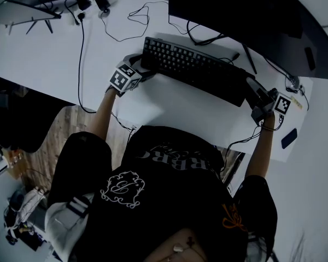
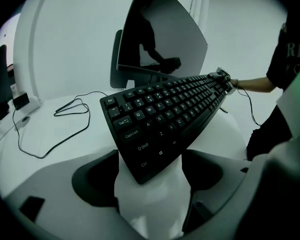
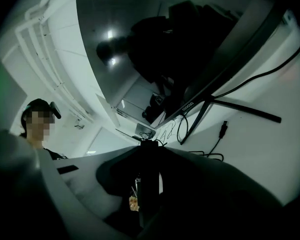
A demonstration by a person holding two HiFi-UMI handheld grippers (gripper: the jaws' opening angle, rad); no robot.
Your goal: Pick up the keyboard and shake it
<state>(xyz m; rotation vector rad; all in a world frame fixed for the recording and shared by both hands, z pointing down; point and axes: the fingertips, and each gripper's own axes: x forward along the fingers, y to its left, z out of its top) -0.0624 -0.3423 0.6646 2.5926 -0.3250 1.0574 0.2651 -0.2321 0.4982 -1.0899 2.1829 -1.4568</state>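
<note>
keyboard [image 1: 197, 69] before monitor [image 1: 235, 10], left gripper [image 1: 144, 67] at its left end, right gripper [image 1: 255, 91] opposite

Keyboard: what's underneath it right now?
Left gripper view shows only bare white desk beneath the keyboard, whose far end is tilted up. The left claw grips its near corner. The desk directly under its middle is covered in every view.
</note>
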